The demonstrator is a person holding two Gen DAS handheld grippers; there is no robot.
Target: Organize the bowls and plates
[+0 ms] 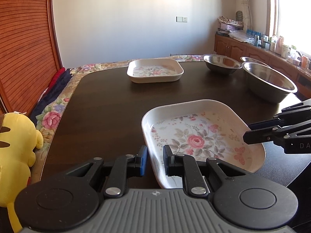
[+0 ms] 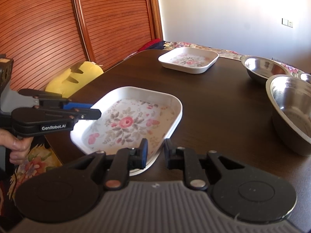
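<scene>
Your left gripper (image 1: pixel 154 160) and right gripper (image 2: pixel 155 153) each pinch opposite rims of the white square floral plate (image 1: pixel 196 136) between them, tilted off the dark wooden table (image 1: pixel 108 106)

glossy steel bowls (image 1: pixel 269 81) – smooth dark wood table (image 1: pixel 108 104).

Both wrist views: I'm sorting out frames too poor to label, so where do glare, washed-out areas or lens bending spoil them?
Left wrist view: the window at top right is blown out and the reddish slatted wooden door bows. Right wrist view: the white wall is washed out and the large shiny steel bowl glints. The near white floral square plate stays sharp in both.
</scene>
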